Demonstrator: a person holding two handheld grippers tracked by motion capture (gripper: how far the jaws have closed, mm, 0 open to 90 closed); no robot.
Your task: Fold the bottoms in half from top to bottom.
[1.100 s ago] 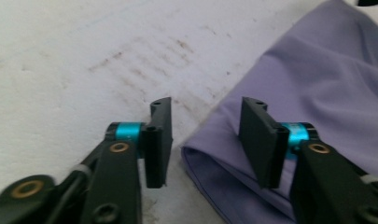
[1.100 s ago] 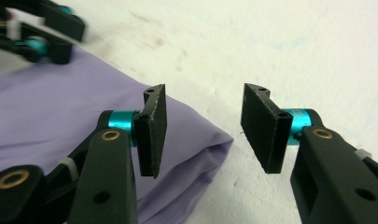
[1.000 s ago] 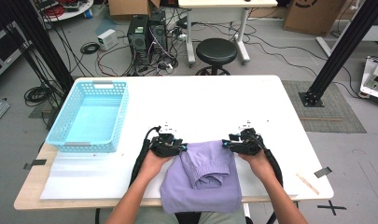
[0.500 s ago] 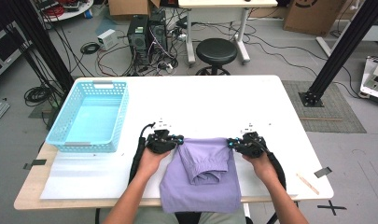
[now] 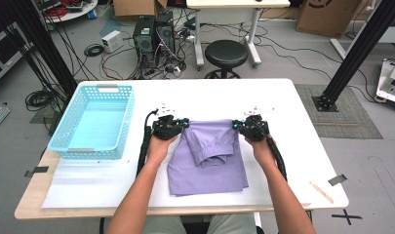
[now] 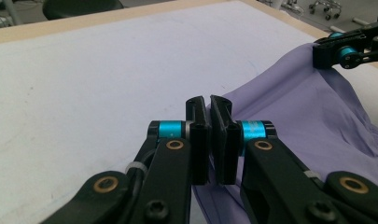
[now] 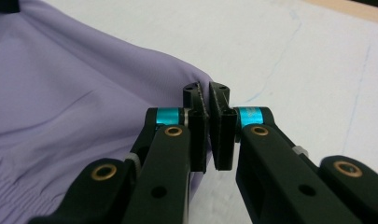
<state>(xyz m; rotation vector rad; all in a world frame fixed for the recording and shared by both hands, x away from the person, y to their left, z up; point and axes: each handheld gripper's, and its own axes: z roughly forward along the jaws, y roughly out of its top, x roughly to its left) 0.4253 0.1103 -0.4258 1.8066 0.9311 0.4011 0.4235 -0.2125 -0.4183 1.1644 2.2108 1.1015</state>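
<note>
We hold purple garment point(image 5: 212, 156) at its two far corners, mid-desk point(image 5: 283, 112), right of blue basket point(image 5: 95, 122).
Left gripper point(image 6: 209, 105): jaws pinched shut on cloth edge.
Right gripper point(image 7: 205, 93): jaws likewise clamped on opposite corner.
Our read: folding step, far edge to be drawn over near part.
We keep both hands level, same pace, so edge stays straight.
We keep cloth taut between grippers, no sag in middle.
Risk: thin fabric slipping from one pinch; we keep grips firm until cloth lies flat.
</note>
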